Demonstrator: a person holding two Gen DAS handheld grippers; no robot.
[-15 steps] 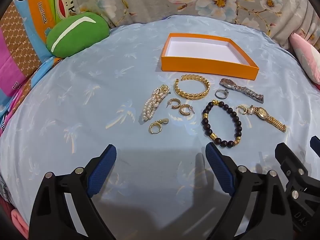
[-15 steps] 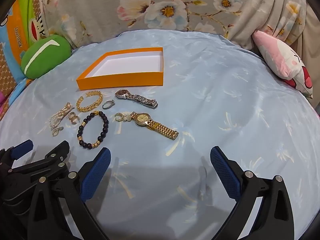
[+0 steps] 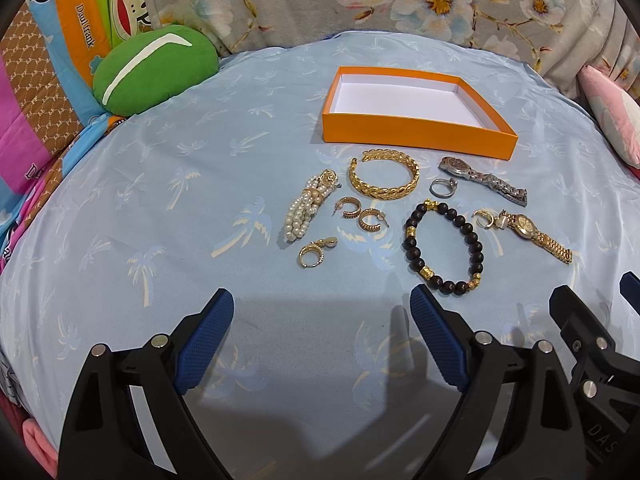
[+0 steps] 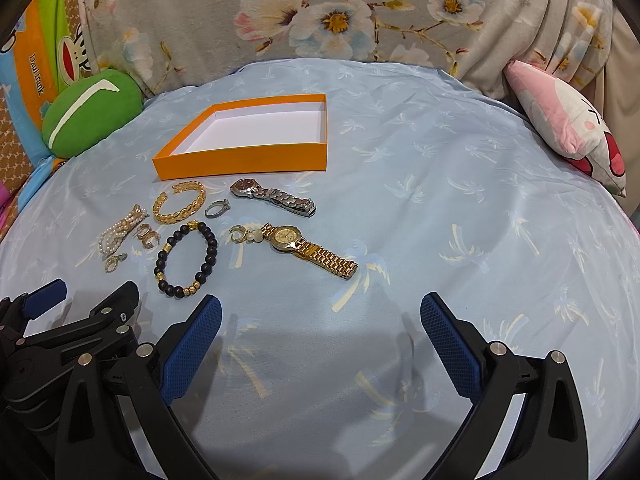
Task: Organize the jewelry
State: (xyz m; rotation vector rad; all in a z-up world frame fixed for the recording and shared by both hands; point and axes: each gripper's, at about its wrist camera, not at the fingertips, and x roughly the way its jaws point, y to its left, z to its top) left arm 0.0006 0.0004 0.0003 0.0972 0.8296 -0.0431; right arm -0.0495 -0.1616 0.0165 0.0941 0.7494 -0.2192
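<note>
An empty orange box (image 3: 416,134) (image 4: 240,160) stands on the blue cloth. In front of it lie a gold bangle (image 3: 384,180) (image 4: 180,202), a pearl piece (image 3: 310,206) (image 4: 120,230), gold hoop earrings (image 3: 360,214), a silver ring (image 3: 442,188), a silver watch (image 3: 484,180) (image 4: 276,196), a dark bead bracelet (image 3: 444,248) (image 4: 188,258) and a gold watch (image 3: 536,234) (image 4: 312,250). My left gripper (image 3: 322,328) is open and empty, near the bead bracelet. My right gripper (image 4: 320,334) is open and empty, below the gold watch.
A green cushion (image 3: 154,68) (image 4: 90,112) lies at the back left. A pink cushion (image 4: 568,124) lies at the back right. Floral fabric (image 4: 340,12) rises behind the bed. The left gripper shows in the right wrist view (image 4: 60,320).
</note>
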